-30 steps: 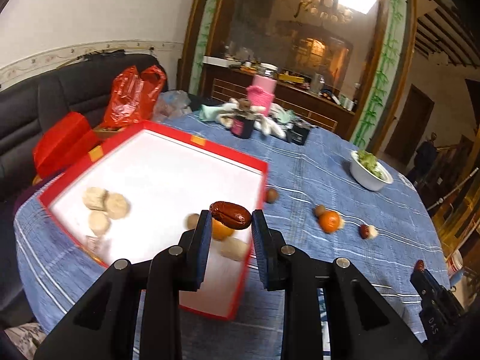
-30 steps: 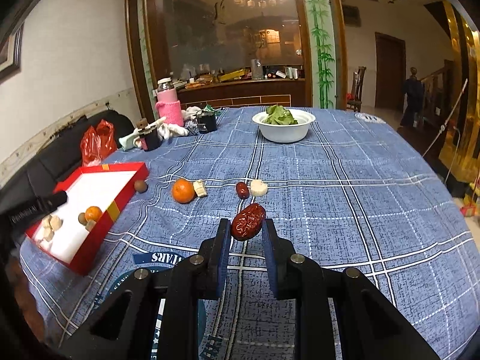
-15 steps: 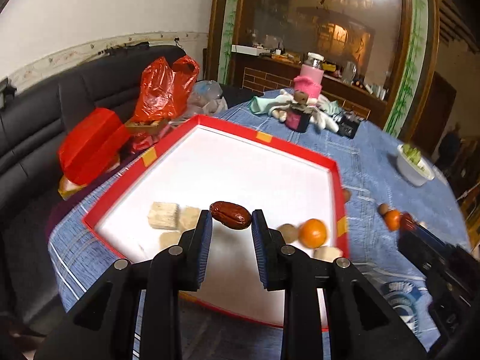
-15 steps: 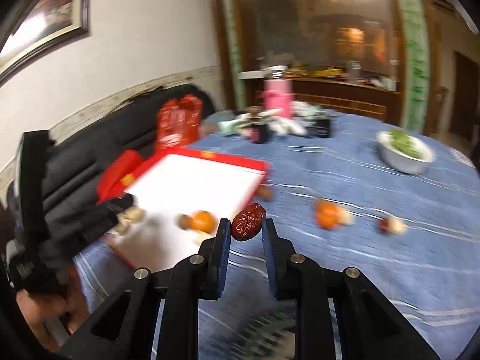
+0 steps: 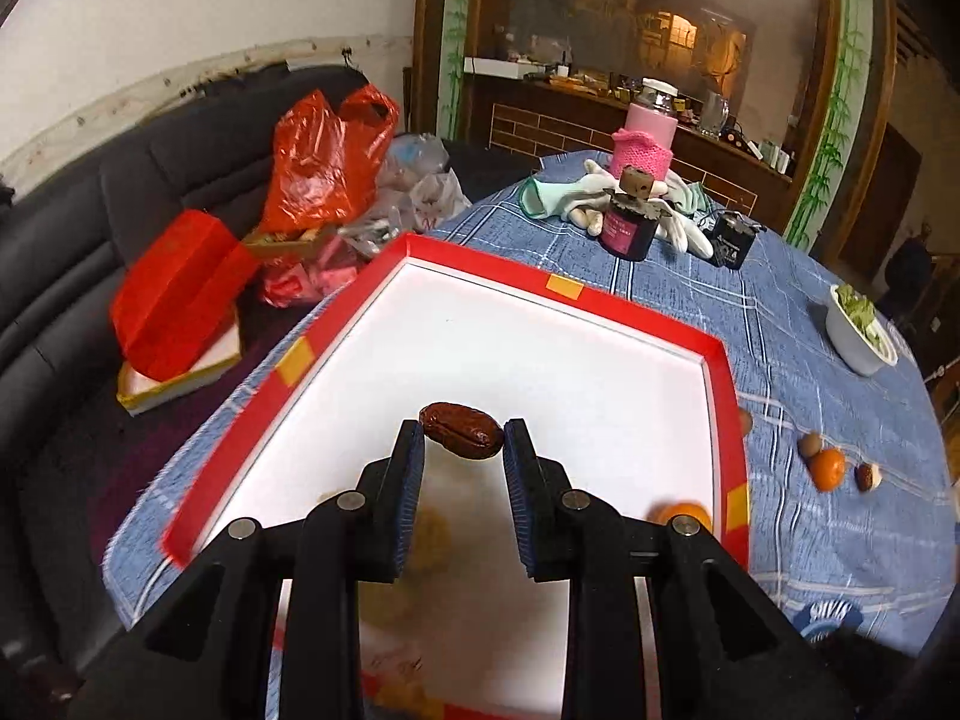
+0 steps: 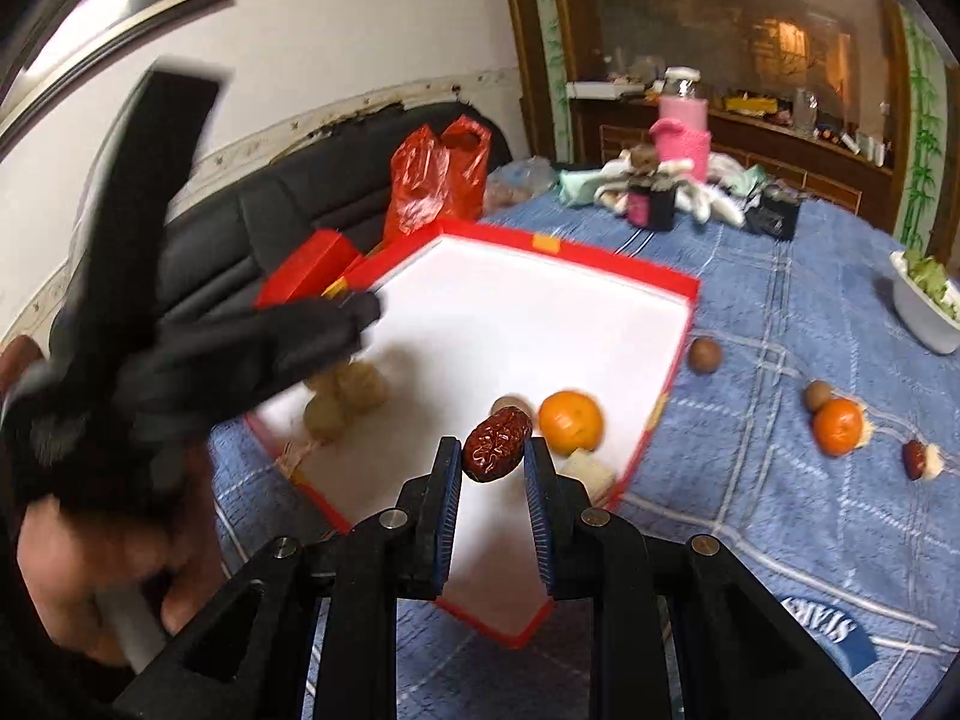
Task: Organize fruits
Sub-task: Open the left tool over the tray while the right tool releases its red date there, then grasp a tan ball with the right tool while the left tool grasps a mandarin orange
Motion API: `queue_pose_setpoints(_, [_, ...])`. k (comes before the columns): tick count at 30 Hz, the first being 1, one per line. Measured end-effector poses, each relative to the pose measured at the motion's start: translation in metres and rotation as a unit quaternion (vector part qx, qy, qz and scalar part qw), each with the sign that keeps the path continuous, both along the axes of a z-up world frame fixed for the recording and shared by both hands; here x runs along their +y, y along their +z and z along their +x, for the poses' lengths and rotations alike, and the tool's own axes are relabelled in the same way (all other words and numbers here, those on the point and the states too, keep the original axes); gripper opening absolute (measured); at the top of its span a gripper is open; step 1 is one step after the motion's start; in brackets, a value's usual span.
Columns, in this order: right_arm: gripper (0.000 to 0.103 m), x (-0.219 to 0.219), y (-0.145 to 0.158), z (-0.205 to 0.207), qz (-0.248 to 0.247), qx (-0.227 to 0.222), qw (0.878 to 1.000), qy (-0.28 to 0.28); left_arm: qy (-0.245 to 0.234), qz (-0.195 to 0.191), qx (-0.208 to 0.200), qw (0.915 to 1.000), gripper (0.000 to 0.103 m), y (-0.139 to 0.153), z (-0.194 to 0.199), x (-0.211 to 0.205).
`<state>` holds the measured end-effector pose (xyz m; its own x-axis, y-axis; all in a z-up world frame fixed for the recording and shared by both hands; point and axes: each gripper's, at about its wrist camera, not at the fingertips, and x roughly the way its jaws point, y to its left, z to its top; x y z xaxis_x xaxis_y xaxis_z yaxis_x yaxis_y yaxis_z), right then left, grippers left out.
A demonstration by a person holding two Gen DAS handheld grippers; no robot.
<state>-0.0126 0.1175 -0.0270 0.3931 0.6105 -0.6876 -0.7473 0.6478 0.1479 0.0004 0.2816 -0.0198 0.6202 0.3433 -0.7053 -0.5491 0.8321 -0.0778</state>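
A red-rimmed box with a white floor point(image 5: 717, 354) point(image 6: 684, 291) lies on the blue checked tablecloth. My left gripper point(image 5: 462, 441) is shut on a dark red date point(image 5: 461, 438) held crosswise over the box's white floor. My right gripper point(image 6: 495, 453) is shut on a wrinkled red date point(image 6: 497, 445) above the box's near right part. Inside the box lie an orange point(image 6: 569, 421), a small brown fruit point(image 6: 510, 403), pale round pieces point(image 6: 351, 393) and a pale block point(image 6: 591, 471). The left gripper shows blurred at the left of the right wrist view point(image 6: 360, 312), held by a hand point(image 6: 90, 564).
Loose on the cloth right of the box are brown fruits point(image 6: 703, 355), an orange point(image 6: 839, 426) and a date with a pale piece point(image 6: 918, 461). A white bowl of greens point(image 5: 859, 330) stands far right. A dark jar point(image 5: 627, 231), gloves, a pink-sleeved bottle point(image 5: 645, 141) and a red bag point(image 5: 327, 159) lie beyond.
Both grippers have swung left over the red box, each keeping its date. The left one now hangs further in over the white floor; the right one has come from the open cloth to the box.
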Motion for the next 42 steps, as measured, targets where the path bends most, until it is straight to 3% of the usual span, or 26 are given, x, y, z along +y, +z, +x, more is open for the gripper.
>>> queue_pose_setpoints(3, [0.022,0.004,-0.008,-0.001,-0.015,0.008,1.000,0.004,0.000,0.021,0.017,0.9996,0.025,-0.005,0.012,0.001])
queue_pose_setpoints(13, [0.022,0.012,-0.020,0.004,-0.032,0.035,0.999,0.009,-0.012,0.007,0.067,0.9977,0.028,-0.022,0.029,0.004])
queue_pose_setpoints(14, [0.022,0.013,-0.022,0.005,-0.033,0.038,0.999,0.009,-0.013,0.006,0.072,0.9973,0.034,-0.022,0.030,0.003])
queue_pose_setpoints(15, [0.023,0.013,-0.022,0.005,-0.034,0.040,0.999,0.008,-0.012,0.006,0.077,0.9969,0.051,-0.023,0.030,0.003])
queue_pose_setpoints(17, [0.045,0.010,-0.022,0.006,-0.037,0.044,0.998,0.002,-0.006,0.008,0.085,0.9963,0.075,-0.024,0.029,0.004])
queue_pose_setpoints(18, [0.058,0.007,-0.020,0.005,-0.025,0.049,0.998,0.008,-0.004,0.010,0.086,0.9963,0.076,-0.023,0.027,0.003])
queue_pose_setpoints(19, [0.063,0.004,-0.017,0.003,-0.019,0.050,0.999,0.011,-0.005,0.013,0.082,0.9966,0.076,-0.020,0.024,0.002])
queue_pose_setpoints(23, [0.063,-0.023,0.005,-0.007,0.023,0.022,0.999,0.009,-0.007,0.009,0.059,0.9982,0.076,-0.008,0.011,-0.003])
queue_pose_setpoints(27, [0.064,-0.080,0.020,0.006,0.053,-0.007,0.997,-0.051,-0.021,0.003,0.007,0.9997,0.076,0.011,-0.004,-0.022])
queue_pose_setpoints(30, [0.064,-0.130,0.015,0.034,0.030,-0.018,0.992,-0.122,-0.057,0.011,-0.017,0.9982,0.076,0.023,-0.007,-0.050])
queue_pose_setpoints(35, [0.061,-0.212,-0.003,0.107,-0.020,-0.003,0.967,-0.253,-0.118,0.005,-0.020,0.9927,0.076,0.025,-0.002,-0.096])
queue_pose_setpoints(39, [0.049,-0.230,-0.014,0.157,-0.036,0.034,0.957,-0.285,-0.155,0.016,-0.002,0.9878,0.076,0.018,0.010,-0.125])
queue_pose_setpoints(42, [0.049,-0.220,-0.009,0.172,-0.034,0.031,0.958,-0.284,-0.162,0.021,0.003,0.9865,0.076,0.016,0.017,-0.135])
